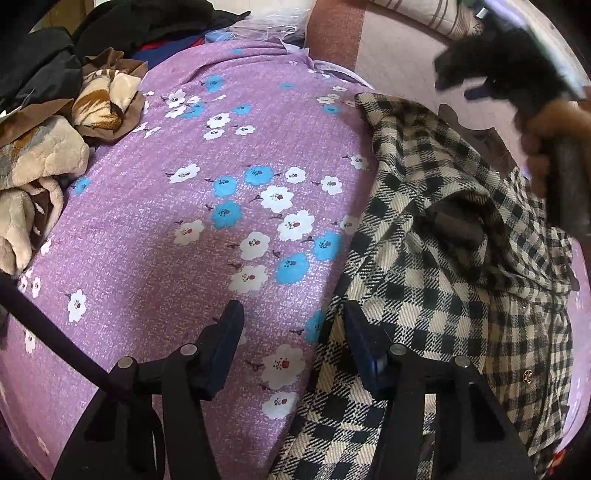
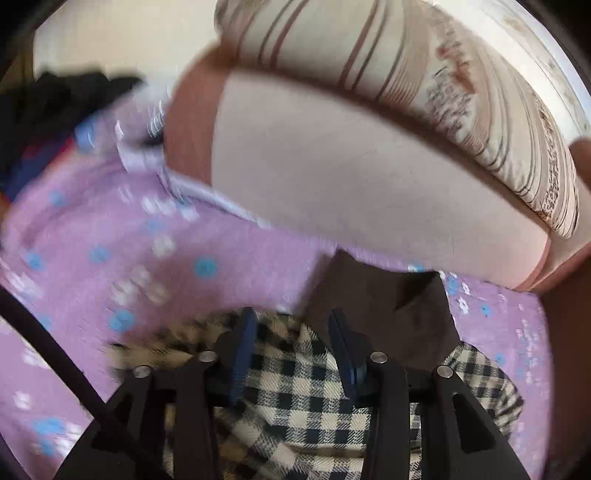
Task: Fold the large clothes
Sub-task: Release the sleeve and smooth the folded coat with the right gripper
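Black-and-cream checked woven coat (image 1: 436,258), rumpled on purple floral bedsheet (image 1: 184,229); left gripper (image 1: 291,332) and right gripper (image 2: 291,332) both wide apart, empty, above it; risk: pinching one layer only, skewing the fold.

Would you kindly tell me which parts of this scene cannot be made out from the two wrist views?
- Checked coat: its lower end runs off the bottom edge of the left wrist view.
- Right gripper: motion-blurred in the left wrist view.
- Bedsheet flowers: smeared by motion blur in the right wrist view.
- Dark clothes pile: too dark and cropped to identify garments.
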Available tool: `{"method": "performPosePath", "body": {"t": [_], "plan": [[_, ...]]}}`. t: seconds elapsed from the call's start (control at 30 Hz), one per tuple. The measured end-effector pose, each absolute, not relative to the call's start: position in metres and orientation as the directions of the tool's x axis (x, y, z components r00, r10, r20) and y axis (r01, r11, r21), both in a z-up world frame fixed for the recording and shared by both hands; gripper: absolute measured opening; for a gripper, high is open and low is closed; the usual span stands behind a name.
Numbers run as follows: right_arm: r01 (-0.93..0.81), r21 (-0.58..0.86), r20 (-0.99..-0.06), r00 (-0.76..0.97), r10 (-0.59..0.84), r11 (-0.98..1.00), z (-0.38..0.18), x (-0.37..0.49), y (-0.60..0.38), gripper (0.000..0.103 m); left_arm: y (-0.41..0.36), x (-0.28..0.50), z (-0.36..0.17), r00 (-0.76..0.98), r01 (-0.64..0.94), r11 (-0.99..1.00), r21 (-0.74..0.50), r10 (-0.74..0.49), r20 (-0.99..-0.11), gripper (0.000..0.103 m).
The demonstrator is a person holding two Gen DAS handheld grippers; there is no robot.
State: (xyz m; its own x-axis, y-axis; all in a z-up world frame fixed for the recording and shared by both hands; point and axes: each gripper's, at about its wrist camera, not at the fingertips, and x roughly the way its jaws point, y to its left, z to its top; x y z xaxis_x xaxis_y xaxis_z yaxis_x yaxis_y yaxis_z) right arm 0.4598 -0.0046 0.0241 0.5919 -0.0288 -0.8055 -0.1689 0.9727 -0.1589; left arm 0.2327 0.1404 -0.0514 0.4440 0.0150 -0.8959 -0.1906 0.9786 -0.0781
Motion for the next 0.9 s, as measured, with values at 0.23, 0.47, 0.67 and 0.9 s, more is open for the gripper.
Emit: {"method": "performPosePath", "body": {"t": [0.23,0.47,0.67,0.9], "plan": [[-0.644,0.020,-0.922,0.284,0.264,0.765,-0.002,0.402,0.081,0.034,0.132,0.228,-0.050,0.440,-0.186,0.982,-0.045,0.042,-0.897,0.055],[-0.431,-0.366,-0.842,0.531,-0.096,0.825,-0.040,0.450,0.088,0.025,0.130,0.221,-0.042,0.448,-0.151,0.987,-0.063,0.011,-0.894,0.055],[-0.361,-0.203,-0.838,0.546,0.029,0.910,0.017,0.434,0.038,0.045,0.147,0.208,-0.007,0.546,-0.160,0.986,-0.055,0.042,-0.837,0.055],[-0.327,-0.126,-0.898,0.438,0.033,0.936,0.033,0.365,-0.094,0.048,0.176,0.198,-0.011,0.513,-0.205,0.977,-0.064,0.052,-0.857,0.057]]}}
